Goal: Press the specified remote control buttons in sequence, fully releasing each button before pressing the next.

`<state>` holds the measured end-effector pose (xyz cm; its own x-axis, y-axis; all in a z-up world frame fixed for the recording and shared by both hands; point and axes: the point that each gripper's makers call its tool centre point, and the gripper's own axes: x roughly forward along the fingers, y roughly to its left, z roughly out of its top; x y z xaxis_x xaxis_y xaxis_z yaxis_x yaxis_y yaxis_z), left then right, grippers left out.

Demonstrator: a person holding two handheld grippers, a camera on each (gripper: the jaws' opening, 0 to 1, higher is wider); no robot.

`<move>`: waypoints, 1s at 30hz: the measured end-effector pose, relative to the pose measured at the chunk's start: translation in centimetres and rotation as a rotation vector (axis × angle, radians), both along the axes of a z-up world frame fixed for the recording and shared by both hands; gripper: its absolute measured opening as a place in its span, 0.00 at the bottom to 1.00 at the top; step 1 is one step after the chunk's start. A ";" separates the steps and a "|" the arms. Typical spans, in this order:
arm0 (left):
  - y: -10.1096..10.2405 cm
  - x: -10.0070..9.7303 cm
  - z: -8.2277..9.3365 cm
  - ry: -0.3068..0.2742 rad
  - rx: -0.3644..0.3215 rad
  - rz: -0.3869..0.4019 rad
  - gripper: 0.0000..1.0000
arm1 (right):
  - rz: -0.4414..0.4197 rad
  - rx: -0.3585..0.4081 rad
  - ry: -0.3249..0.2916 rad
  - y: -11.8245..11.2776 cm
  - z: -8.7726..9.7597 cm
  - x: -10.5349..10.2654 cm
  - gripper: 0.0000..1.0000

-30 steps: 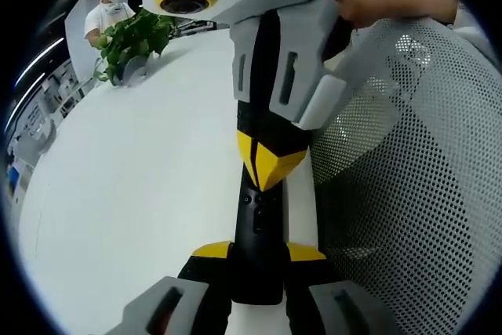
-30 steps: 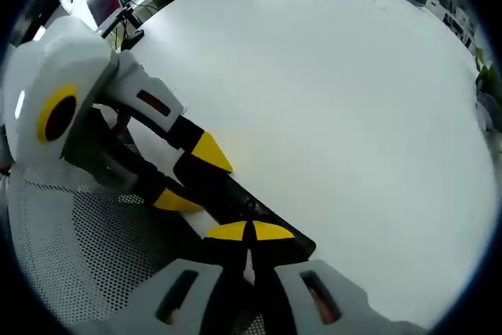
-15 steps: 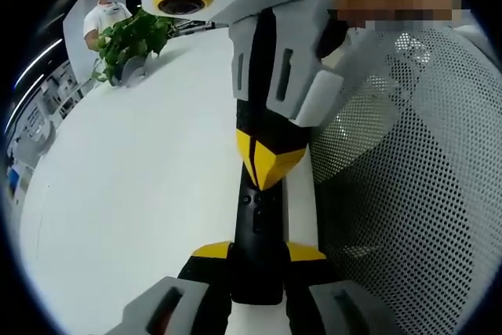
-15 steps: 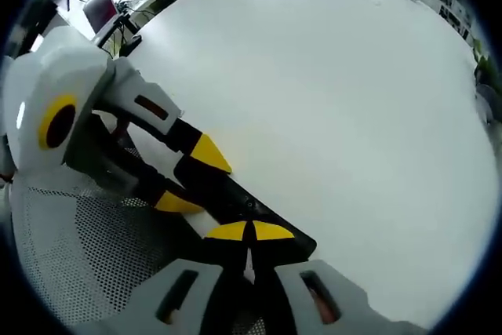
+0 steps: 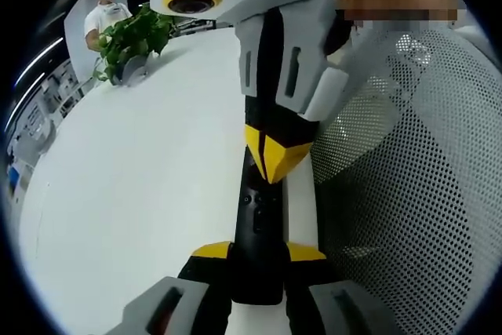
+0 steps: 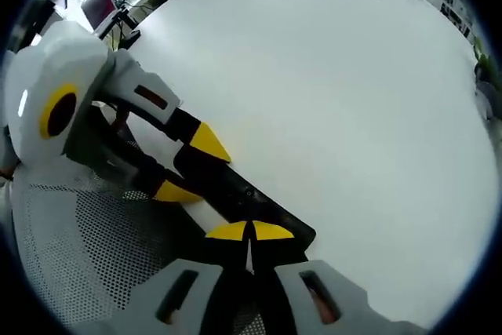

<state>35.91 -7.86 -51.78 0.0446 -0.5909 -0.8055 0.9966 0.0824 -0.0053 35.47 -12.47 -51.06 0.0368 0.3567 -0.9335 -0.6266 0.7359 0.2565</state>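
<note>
My left gripper (image 5: 257,253) clamps the remote (image 5: 259,229) at frame bottom; my closed right gripper (image 5: 274,164) should probably press squarely, then lift clear.

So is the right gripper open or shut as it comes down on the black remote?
Shut. In the right gripper view, the right gripper has its yellow tips meeting, nothing between them, resting over the slim black remote control.

White round table (image 5: 141,186) spreading ahead of the jaws, leafy green potted plant (image 5: 132,41) at its far edge, white mesh chair back (image 5: 408,194) alongside, person in white beyond.
</note>
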 end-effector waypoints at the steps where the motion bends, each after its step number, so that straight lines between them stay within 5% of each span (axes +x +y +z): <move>1: 0.0 0.0 0.0 0.000 0.000 0.000 0.24 | -0.002 -0.005 0.007 -0.2 0.0 -0.1 0.00; 30: 0.0 0.0 0.0 -0.001 -0.013 0.004 0.24 | 0.075 -0.036 -0.031 -0.2 -0.2 -0.3 0.00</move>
